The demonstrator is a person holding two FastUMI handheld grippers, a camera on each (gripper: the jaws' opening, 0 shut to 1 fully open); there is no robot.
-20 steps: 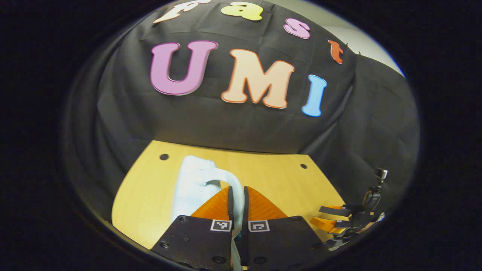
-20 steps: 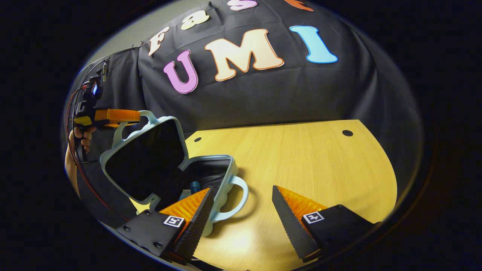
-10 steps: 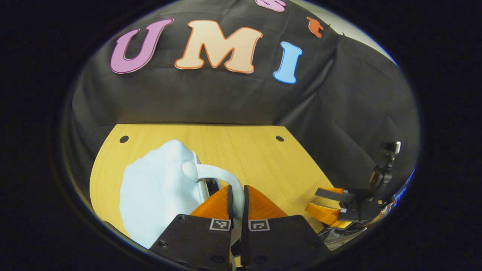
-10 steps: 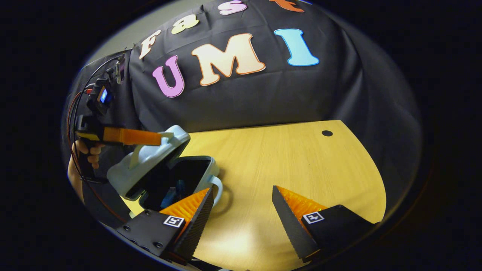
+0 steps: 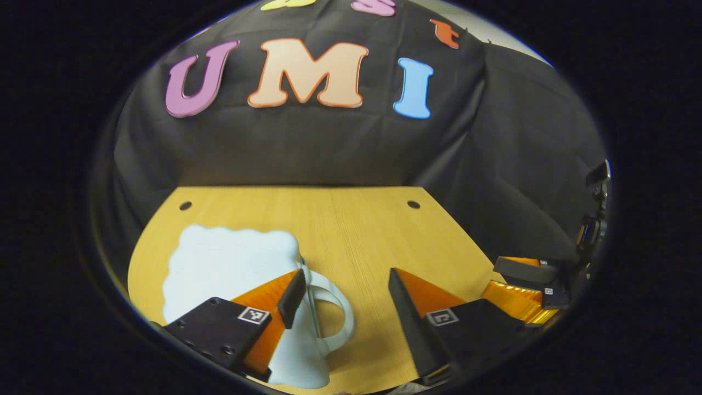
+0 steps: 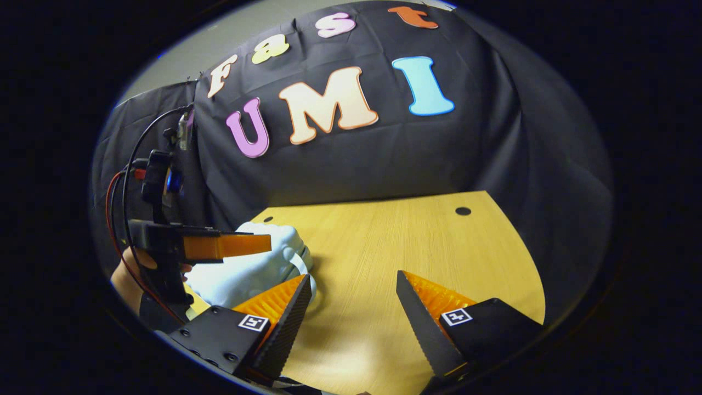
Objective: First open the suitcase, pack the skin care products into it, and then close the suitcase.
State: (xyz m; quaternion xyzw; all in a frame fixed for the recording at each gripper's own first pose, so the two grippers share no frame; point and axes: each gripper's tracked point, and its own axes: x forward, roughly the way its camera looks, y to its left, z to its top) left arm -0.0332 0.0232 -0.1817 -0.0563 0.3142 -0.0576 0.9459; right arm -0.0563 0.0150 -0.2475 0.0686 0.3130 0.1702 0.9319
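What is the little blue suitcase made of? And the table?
The suitcase looks like hard moulded plastic, pale blue and matte: its scalloped edge and looped handle hold a smooth, rigid shape. The table looks like light wood, or a wood-look laminate, with fine straight grain lines and a soft sheen; which one can't be told.

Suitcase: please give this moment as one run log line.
suitcase: closed, on table | left gripper: open | right gripper: open

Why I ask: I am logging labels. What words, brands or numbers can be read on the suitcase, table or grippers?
Light blue suitcase: none to be seen.
Wooden table: none.
Left gripper: two square coded markers, patterns, no words.
Right gripper: the same.
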